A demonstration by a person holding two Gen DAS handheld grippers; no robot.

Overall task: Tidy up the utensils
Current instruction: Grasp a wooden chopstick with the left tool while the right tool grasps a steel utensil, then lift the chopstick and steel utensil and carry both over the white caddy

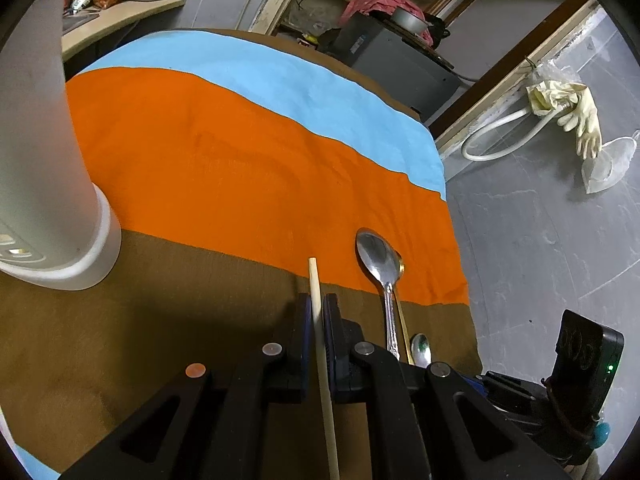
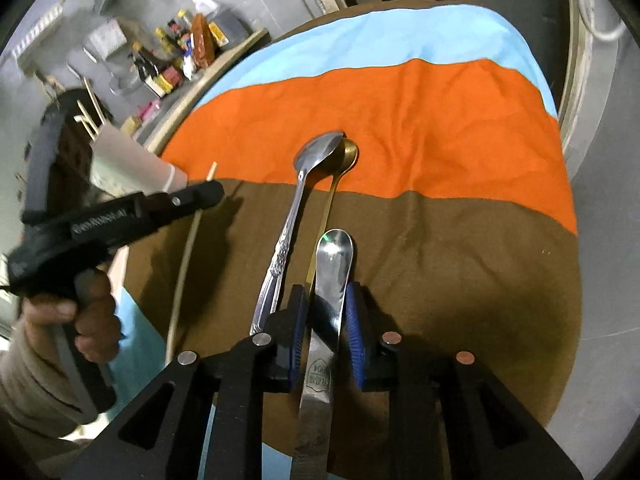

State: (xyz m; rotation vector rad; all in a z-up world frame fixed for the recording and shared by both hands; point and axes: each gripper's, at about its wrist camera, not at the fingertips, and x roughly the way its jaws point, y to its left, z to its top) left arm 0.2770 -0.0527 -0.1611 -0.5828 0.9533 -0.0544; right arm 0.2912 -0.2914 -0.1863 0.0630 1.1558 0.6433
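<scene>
Nearest, the left gripper [image 1: 318, 316] has its jaws clamped on a wooden chopstick [image 1: 314, 284], and the right gripper [image 2: 326, 320] brackets a flat steel spoon [image 2: 334, 252], jaws near it but contact uncertain. Beyond, a patterned spoon [image 2: 316, 152] overlaps a gold spoon [image 2: 348, 154] on the cloth [image 2: 440, 120]. The holder [image 1: 44, 160] stands far left; risk: the long chopstick pivots in the thin grip and misses it.

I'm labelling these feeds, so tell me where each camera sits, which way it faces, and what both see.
Left wrist: sits on the left gripper, looking along its fingers over the cloth; the fingers flank a chopstick, a white holder at left.
Right wrist: sits on the right gripper, looking across the same cloth; its fingers flank a flat spoon, and the person's left hand shows.
Shared: the chopstick, silver spoon, gold spoon, holder, cloth.
</scene>
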